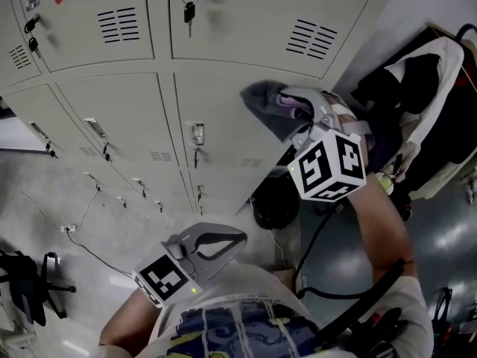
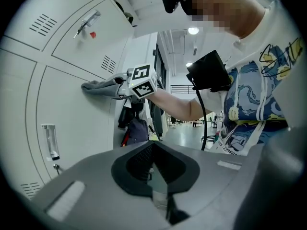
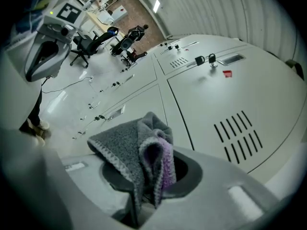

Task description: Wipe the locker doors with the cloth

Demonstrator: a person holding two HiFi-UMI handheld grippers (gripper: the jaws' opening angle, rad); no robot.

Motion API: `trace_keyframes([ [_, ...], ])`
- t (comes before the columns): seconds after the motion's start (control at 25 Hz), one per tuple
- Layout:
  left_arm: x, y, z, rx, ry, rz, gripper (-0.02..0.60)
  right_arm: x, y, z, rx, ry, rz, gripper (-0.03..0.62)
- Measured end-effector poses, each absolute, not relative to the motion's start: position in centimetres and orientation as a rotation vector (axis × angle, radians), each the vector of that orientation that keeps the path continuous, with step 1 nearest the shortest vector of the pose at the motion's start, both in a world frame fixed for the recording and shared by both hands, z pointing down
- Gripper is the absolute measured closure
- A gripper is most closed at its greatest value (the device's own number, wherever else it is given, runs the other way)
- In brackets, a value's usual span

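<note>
A grey cloth (image 1: 264,101) with a purple inner fold (image 3: 163,162) is pinched in my right gripper (image 1: 294,112), which is shut on it. The cloth lies against a pale grey locker door (image 1: 220,99), just below the vented upper door (image 1: 298,21). In the right gripper view the cloth (image 3: 129,150) bunches over the jaws, above the right gripper (image 3: 144,195). My left gripper (image 1: 223,241) hangs low near the person's chest, apart from the lockers, jaws together and holding nothing. The left gripper view shows the left gripper (image 2: 153,176) in front and the cloth (image 2: 98,86) on the door (image 2: 76,128).
Keys (image 1: 189,10) hang from an upper lock and small latches (image 1: 197,134) stick out of the doors. Dark bags and clothing (image 1: 417,95) hang right of the lockers. A black round object (image 1: 274,203) and a cable (image 1: 89,248) lie on the floor; a chair (image 1: 22,289) stands lower left.
</note>
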State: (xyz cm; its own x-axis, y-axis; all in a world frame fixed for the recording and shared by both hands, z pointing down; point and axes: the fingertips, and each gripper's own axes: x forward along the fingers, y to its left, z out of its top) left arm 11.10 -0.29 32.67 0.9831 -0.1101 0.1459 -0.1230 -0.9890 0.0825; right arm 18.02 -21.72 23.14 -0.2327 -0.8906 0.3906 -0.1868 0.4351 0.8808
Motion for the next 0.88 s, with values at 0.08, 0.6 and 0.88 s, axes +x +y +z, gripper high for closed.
trace_keyframes([
  [0.08,10.9,-0.5,32.8,3.034,-0.192,0.203,0.578,17.9,-21.8,24.1,0.931,-1.690,-0.876,0.508],
  [0.6,10.5,-1.5,33.1,3.019,-0.203,0.223,0.578,17.8,-21.9,32.4,0.854,-1.668,-0.804,0.508],
  [0.88,10.3,-1.8,33.2,3.018,-0.212,0.236,0.578,17.3,-22.0,38.3,0.791,-1.654,-0.752,0.509],
])
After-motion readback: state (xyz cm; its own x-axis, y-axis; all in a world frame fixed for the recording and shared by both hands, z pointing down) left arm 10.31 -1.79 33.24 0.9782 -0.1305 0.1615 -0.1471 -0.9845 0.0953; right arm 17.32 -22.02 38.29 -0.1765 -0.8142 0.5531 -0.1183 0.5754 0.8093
